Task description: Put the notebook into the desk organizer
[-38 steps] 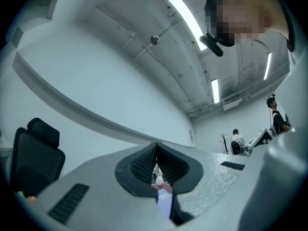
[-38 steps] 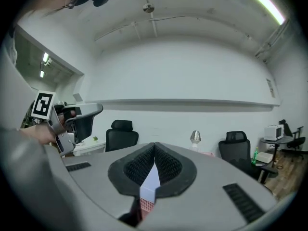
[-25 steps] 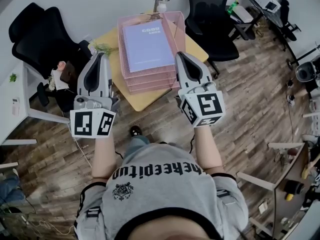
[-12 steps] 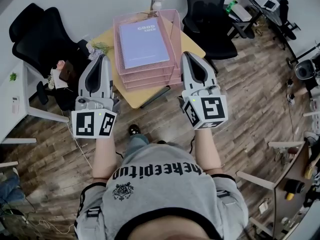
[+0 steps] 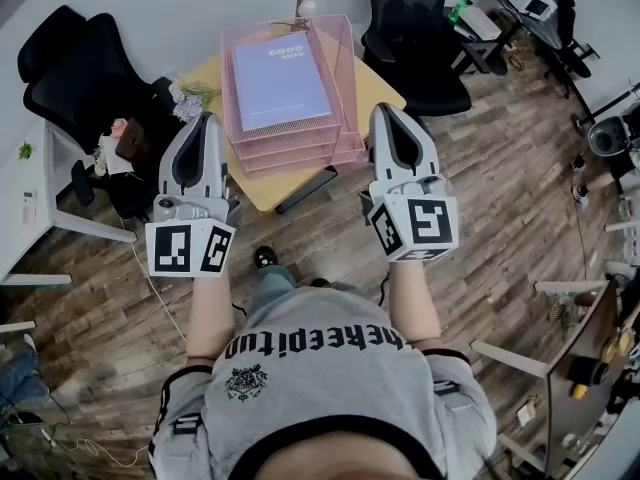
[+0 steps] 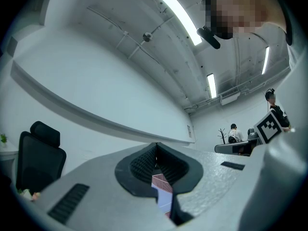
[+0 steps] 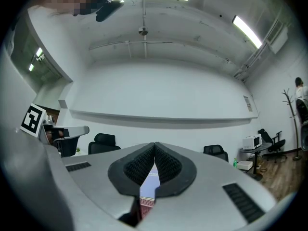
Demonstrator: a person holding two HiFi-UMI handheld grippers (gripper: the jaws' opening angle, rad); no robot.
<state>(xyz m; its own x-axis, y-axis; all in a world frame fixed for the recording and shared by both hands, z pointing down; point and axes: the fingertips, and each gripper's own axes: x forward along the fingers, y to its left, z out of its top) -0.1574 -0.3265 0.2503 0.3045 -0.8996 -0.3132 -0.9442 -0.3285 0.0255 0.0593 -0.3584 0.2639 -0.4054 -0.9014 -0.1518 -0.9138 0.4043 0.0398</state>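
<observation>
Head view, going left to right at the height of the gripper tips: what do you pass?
Black office chair → left gripper → pink desk organizer with the notebook on its top tray → right gripper.

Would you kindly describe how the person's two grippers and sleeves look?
The left gripper and the right gripper are pale grey, speckled wedge-shaped shells tapering to a point, with dark ribbed pads in a black recess. Each carries a white cube with black square markers at its rear. The person wears a grey short-sleeved T-shirt with black trim and lettering.
</observation>
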